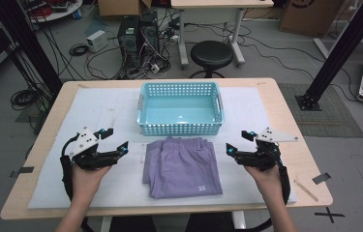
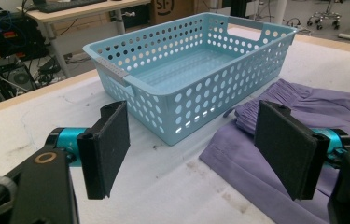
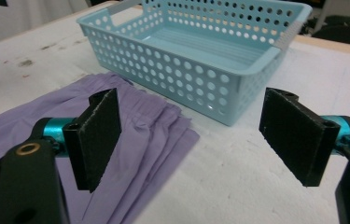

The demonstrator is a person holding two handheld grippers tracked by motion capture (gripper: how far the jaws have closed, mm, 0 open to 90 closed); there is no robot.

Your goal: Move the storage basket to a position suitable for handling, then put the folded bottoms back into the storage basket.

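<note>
Two grippers flanked the folded purple shorts (image 1: 181, 166) on the white mat (image 1: 48, 191): left gripper (image 1: 113, 140) and right gripper (image 1: 234, 141), each well apart from the cloth, jaws spread, nothing between them. We saw the shorts lying just in front of the blue basket (image 1: 181, 128). High view gave us both hands and a small printed mark on the shorts' near corner; the gripper views added the pleated waistband and stains on the mat.

High view looks down over the table; both gripper views sit low, sharing the basket (image 1: 181, 108) close ahead.
</note>
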